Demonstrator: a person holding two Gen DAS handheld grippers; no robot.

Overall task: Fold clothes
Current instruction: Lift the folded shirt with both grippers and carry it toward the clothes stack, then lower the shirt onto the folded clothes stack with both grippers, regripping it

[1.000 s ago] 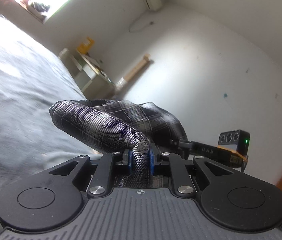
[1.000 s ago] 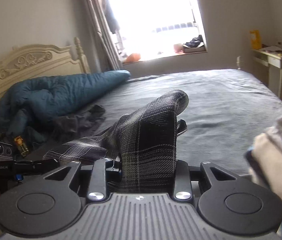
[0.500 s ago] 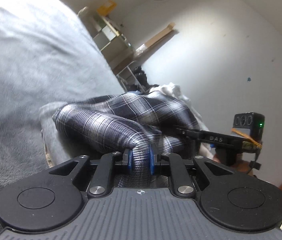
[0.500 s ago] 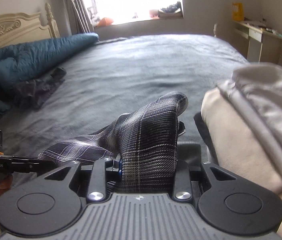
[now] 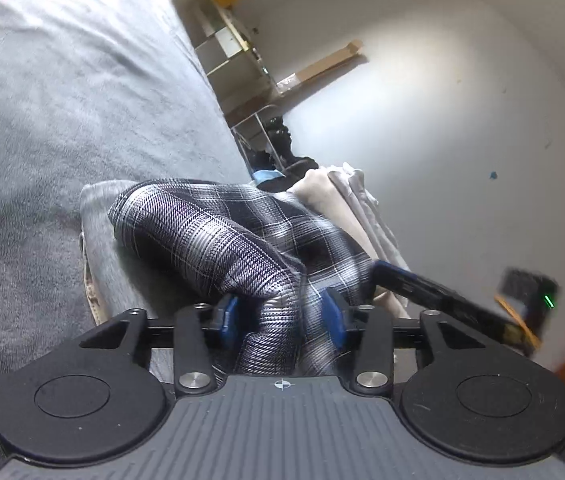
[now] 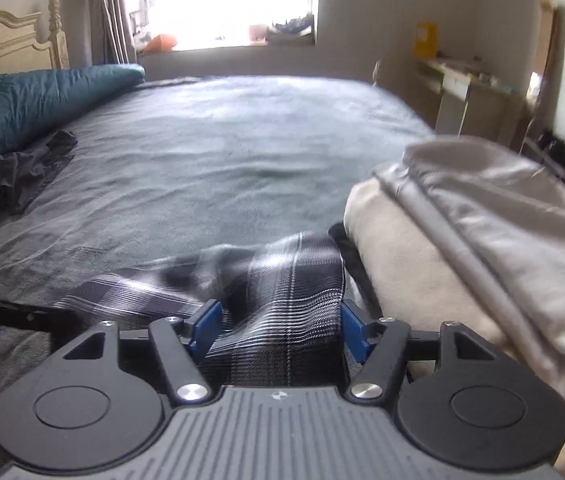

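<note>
Plaid fabric, dark with pale lines, is the folded garment point(image 5: 218, 236) lying low at the near edge of the grey bed point(image 5: 42, 112), on a flat grey garment point(image 5: 100, 216). Just beside it is a stack of beige and grey folded clothes point(image 6: 462, 232). In the right wrist view the plaid point(image 6: 282, 304) is motion-blurred, so its folds are hard to make out. The contact between plaid and stack is hidden. Both casings cut off the near cloth.

The left gripper point(image 5: 280, 314) is released: its blue pads point(image 5: 228, 316) stand apart with loose cloth between them. The right gripper point(image 6: 276, 326) is likewise released, its pads point(image 6: 204, 324) set wide of the fabric.

Half a second earlier the left pads pinched the cloth tightly, and the right-hand fold stood raised; it now lies flat. The other handheld unit point(image 5: 462, 304) is blurred.
</note>
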